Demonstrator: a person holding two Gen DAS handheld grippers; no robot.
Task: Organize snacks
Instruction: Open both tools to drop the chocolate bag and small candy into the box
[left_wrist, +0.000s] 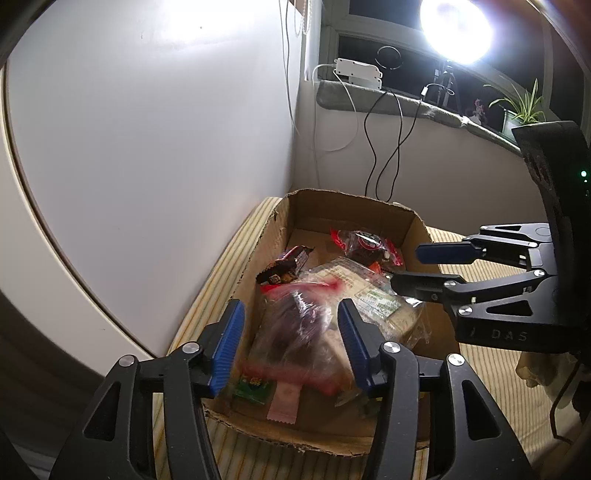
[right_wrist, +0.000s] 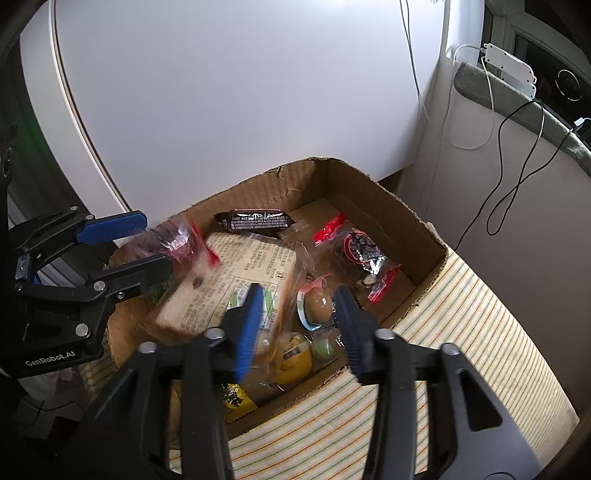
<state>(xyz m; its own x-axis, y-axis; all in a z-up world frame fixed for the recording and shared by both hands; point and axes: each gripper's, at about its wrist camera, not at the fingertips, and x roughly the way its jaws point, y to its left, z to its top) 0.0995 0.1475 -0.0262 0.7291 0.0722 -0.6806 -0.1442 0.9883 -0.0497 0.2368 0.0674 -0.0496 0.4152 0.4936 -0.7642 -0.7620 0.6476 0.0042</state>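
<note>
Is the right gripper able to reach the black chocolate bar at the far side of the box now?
Probably yes: the right gripper is open above the box, and the chocolate bar lies uncovered.

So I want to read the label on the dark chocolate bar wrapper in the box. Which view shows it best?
The right wrist view: the dark bar wrapper lies flat by the far wall of the cardboard box, its whole printed face unobstructed. In the left wrist view the wrapper sits tilted and partly hidden behind a red-edged clear bag.
</note>
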